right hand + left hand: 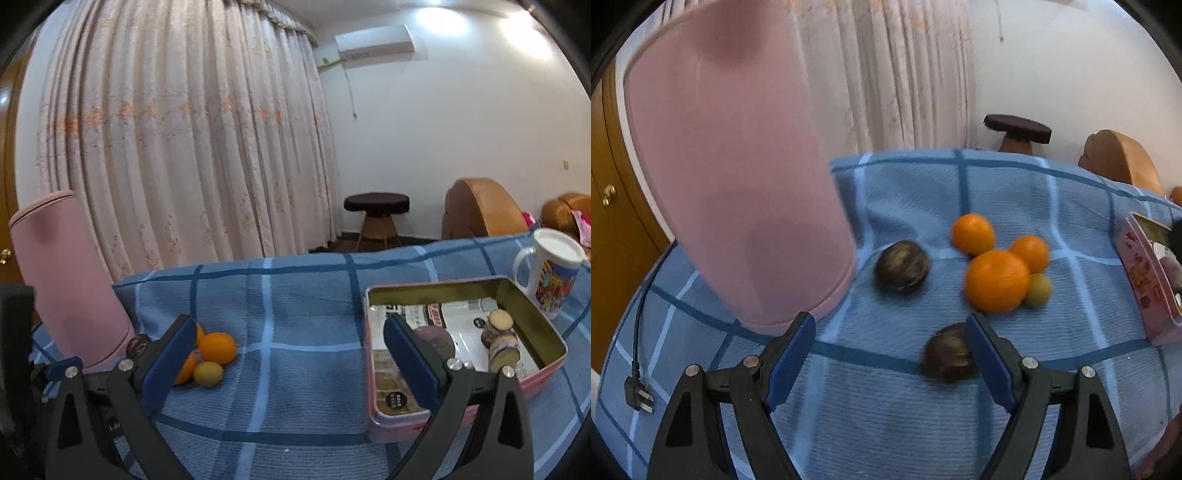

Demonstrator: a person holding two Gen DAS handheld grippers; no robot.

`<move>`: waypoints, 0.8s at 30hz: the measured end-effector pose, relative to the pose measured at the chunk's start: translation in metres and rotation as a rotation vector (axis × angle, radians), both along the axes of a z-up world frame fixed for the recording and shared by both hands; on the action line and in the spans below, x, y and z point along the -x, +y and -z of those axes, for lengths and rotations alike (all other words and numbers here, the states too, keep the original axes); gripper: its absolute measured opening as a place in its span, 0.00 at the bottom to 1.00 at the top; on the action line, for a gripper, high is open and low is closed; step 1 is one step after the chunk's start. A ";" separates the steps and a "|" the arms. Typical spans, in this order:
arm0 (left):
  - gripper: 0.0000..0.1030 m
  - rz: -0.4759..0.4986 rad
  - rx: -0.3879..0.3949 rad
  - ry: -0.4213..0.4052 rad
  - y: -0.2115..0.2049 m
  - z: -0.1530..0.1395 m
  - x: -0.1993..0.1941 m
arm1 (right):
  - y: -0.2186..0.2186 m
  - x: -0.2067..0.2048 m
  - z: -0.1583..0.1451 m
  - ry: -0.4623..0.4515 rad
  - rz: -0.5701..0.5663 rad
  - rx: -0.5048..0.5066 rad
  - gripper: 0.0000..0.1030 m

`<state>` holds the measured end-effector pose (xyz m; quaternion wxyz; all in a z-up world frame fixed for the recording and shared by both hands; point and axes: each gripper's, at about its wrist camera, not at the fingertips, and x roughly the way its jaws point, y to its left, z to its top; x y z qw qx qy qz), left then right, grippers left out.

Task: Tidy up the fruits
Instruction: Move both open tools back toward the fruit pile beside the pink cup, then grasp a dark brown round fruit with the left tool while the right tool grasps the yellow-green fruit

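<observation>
1. Blue checked cloth [886, 424] covers the table where we work, with a pale curtain [177, 140] and a white wall behind it.
2. Our left gripper [890, 354] points down at the cloth with its jaws wide and nothing pressed between the blue pads.
3. One dark fruit [947, 352] lies on the cloth just inside the right-hand pad, partly hidden by it; we cannot tell whether they touch.
4. A second dark fruit [902, 266] sits further off, beside the base of a tall pink container [738, 166].
5. Three oranges [996, 280] huddle together, touching one another, to the right of that second dark fruit.
6. A small yellow fruit [1039, 290] rests against the nearest orange.
7. Our right gripper [291, 354] hangs over bare cloth with its jaws wide and empty.
8. Through its camera the oranges and the yellow fruit show to the left, partly behind the left-hand finger.
9. A pink tin [391, 428] stands open on the right, lined with printed paper.
10. Inside the tin we see a dark purplish round thing [437, 338] behind the right-hand finger, and two small jars [500, 339] near the far side.
11. A white mug [552, 273] with a colourful print stands behind the tin.
12. A black plug [637, 395] and its cord lie on the cloth at the left edge.
</observation>
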<state>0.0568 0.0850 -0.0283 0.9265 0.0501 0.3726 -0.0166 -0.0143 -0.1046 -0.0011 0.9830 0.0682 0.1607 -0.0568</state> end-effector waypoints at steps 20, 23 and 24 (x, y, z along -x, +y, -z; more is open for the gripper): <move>0.67 0.137 -0.018 0.116 -0.024 0.023 -0.003 | 0.003 -0.007 0.006 0.081 -0.059 -0.006 0.99; 0.49 0.120 0.037 0.108 -0.014 0.021 -0.004 | 0.010 -0.018 0.010 0.144 -0.092 0.016 0.86; 0.44 0.111 0.038 0.105 -0.011 0.020 -0.004 | 0.012 -0.024 0.012 0.173 -0.107 0.022 0.83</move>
